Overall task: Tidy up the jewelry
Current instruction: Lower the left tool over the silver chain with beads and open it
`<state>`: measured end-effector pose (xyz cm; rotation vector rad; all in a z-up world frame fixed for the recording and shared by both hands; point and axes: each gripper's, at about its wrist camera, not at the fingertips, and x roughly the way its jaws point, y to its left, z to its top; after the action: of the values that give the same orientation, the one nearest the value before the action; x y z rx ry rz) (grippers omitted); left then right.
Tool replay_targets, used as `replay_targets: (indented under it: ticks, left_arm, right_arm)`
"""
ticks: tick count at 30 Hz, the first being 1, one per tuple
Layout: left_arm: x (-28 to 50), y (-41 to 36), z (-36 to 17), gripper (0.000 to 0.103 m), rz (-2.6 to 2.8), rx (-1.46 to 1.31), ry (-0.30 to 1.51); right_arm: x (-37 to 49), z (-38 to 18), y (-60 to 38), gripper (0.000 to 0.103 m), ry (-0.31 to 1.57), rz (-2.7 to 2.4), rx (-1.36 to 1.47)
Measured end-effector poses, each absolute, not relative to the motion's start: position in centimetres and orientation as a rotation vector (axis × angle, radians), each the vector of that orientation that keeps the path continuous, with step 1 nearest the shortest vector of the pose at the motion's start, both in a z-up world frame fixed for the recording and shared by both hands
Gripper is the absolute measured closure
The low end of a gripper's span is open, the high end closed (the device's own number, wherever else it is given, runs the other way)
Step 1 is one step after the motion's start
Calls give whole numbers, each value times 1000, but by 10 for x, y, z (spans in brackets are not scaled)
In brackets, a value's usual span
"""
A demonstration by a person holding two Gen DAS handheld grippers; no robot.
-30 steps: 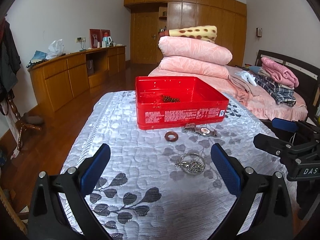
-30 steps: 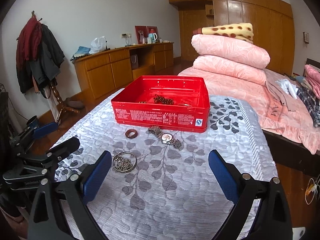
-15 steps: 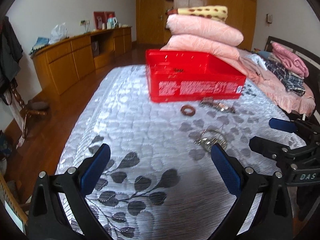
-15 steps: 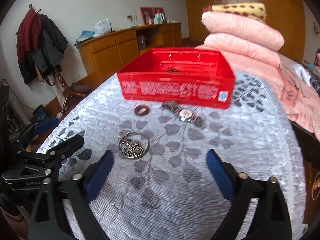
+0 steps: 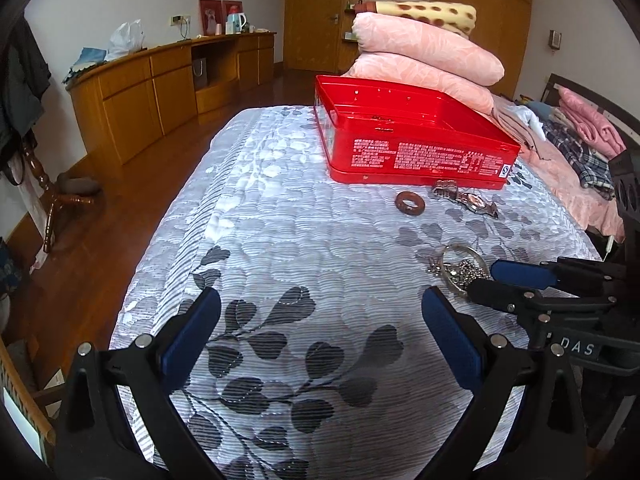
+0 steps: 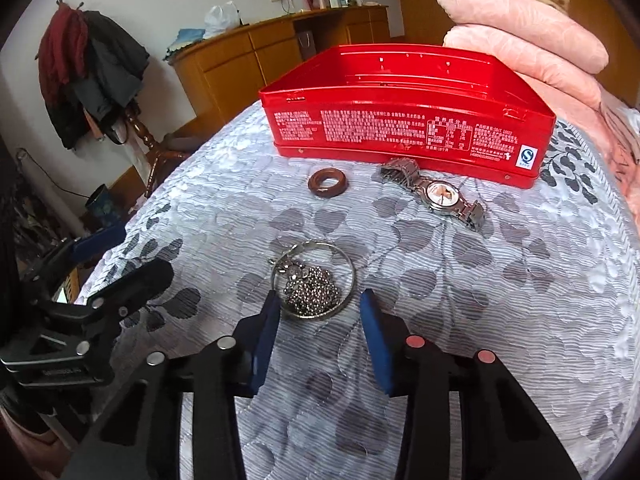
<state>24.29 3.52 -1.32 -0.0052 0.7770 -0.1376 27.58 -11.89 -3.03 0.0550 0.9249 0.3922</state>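
Right gripper (image 6: 316, 312) part-open, fingers straddling the near rim of the bangle with bead chain (image 6: 313, 282) dead ahead on the quilt (image 6: 480, 280); left gripper (image 5: 320, 320) spread wide, farther off.

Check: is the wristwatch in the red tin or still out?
Out: the wristwatch lies on the quilt before the red tin.

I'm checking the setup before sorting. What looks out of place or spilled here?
Nothing spilled or damaged. Three pieces lie loose outside the red tin: ring, watch and bangle with chain.
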Motion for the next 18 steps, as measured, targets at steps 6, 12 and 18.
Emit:
replay_targets:
  ticks: [6,12,18]
  left_arm:
    - [245,39,-14,6,-144,-22,778]
    - [246,42,-16,6,-149,-35,778]
    - [247,44,-15,6,-142,-42,778]
  right_arm:
    - [280,-30,-107,41,923,376,6]
    - [289,-34,-95,41,926,359,-33]
    - [289,-34,-95,55,914,344,-59]
